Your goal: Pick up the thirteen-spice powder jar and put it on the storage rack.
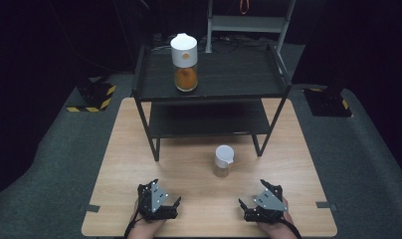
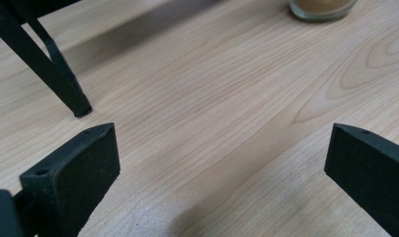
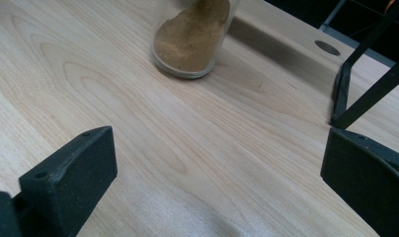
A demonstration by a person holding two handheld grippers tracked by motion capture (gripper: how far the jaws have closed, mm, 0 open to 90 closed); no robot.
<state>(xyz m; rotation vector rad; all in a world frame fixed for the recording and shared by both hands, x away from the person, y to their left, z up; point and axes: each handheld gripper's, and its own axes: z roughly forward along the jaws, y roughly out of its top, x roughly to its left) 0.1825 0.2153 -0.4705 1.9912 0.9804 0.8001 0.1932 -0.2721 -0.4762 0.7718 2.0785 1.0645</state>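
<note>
A small glass jar (image 1: pixel 223 160) with a white lid and brown powder stands on the wooden table (image 1: pixel 199 209), in front of the black rack (image 1: pixel 211 79). A taller jar (image 1: pixel 184 62) with a white lid and orange contents stands on the rack's top shelf. My left gripper (image 1: pixel 165 191) rests at the table's near edge, open and empty. My right gripper (image 1: pixel 252 192) rests near it on the right, also open and empty. The small jar's base (image 2: pixel 322 7) shows far ahead of the left gripper (image 2: pixel 222 148). The small jar (image 3: pixel 193 37) stands ahead and left of the right gripper (image 3: pixel 219 148).
The rack has a lower shelf (image 1: pixel 204 119) and thin black legs on the table; one leg (image 2: pixel 49 64) is ahead of the left gripper, another leg (image 3: pixel 370 94) ahead and right of the right one. Dark floor surrounds the table.
</note>
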